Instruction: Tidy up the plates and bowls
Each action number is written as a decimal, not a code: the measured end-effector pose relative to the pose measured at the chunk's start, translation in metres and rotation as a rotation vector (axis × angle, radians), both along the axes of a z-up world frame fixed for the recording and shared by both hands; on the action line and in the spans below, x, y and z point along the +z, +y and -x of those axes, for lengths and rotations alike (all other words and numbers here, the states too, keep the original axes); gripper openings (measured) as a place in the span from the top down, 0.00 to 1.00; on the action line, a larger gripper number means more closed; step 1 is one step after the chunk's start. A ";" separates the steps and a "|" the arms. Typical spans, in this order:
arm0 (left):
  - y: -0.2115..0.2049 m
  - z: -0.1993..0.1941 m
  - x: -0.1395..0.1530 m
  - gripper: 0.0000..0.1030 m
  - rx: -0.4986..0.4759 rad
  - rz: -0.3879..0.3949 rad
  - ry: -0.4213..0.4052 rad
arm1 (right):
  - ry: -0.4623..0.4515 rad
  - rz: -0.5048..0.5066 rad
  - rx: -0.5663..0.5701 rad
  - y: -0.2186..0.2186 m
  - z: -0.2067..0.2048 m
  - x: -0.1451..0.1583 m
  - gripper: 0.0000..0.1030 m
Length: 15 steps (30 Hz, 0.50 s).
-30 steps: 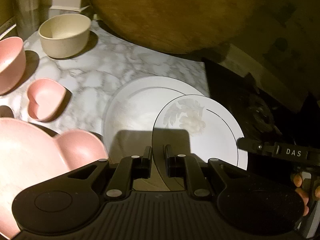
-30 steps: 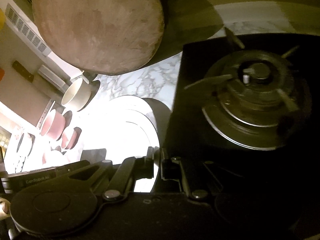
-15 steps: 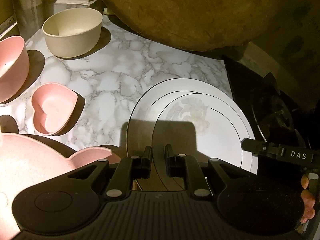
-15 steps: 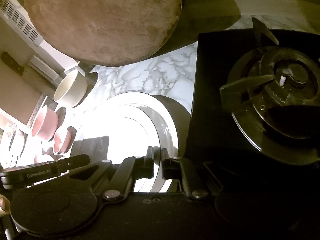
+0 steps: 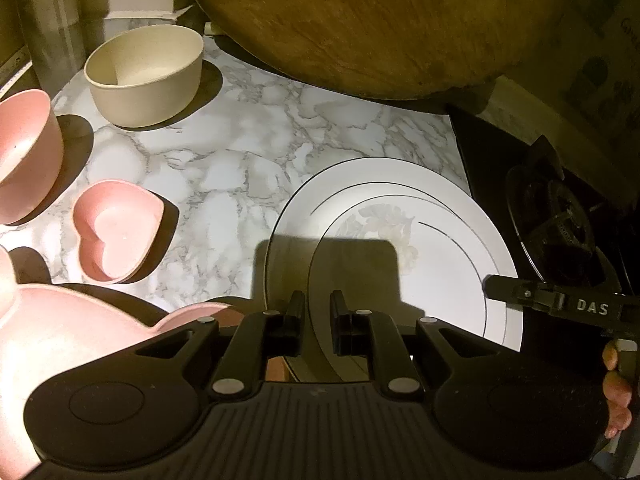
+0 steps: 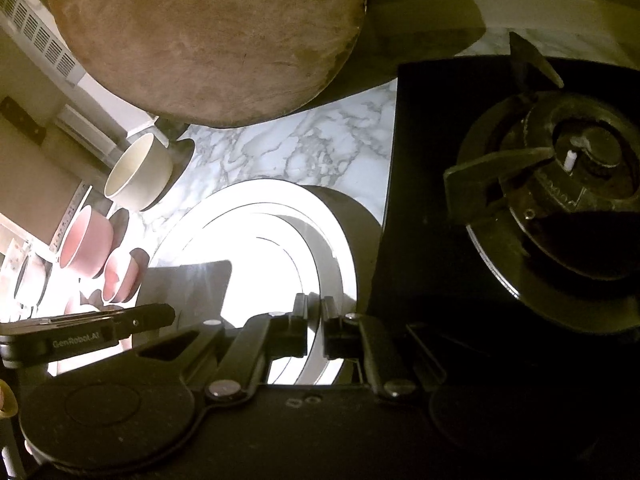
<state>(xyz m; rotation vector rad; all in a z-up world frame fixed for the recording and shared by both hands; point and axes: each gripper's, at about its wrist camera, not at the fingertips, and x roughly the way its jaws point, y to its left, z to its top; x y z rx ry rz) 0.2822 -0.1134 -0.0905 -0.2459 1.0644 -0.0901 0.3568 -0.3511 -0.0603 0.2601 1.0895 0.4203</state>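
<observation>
Left view: my marble counter (image 5: 248, 148) carries a cream bowl (image 5: 144, 74), a pink heart dish (image 5: 116, 232) and a large plate (image 5: 304, 216). My left gripper (image 5: 319, 328) pinches the small plate (image 5: 400, 264) above it. Right view: beside the stove (image 6: 560, 216), my right gripper (image 6: 316, 330) clamps that small plate's (image 6: 264, 280) rim.

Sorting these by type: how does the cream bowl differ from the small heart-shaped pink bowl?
The cream bowl is round, the pink bowl heart-shaped. The cream bowl looks taller and deeper, the pink bowl shallower. Both stand upright and empty on the marble counter.
</observation>
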 end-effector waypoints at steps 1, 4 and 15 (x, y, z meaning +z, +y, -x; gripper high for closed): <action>0.000 0.001 0.001 0.88 0.001 -0.001 -0.002 | 0.003 0.005 -0.004 0.001 0.000 -0.001 0.94; 0.000 0.006 0.004 0.88 0.005 -0.002 -0.011 | 0.012 0.003 -0.016 0.002 -0.002 -0.004 0.94; -0.003 0.026 0.015 0.88 0.012 -0.022 -0.044 | 0.006 0.031 -0.006 0.007 0.005 0.003 0.81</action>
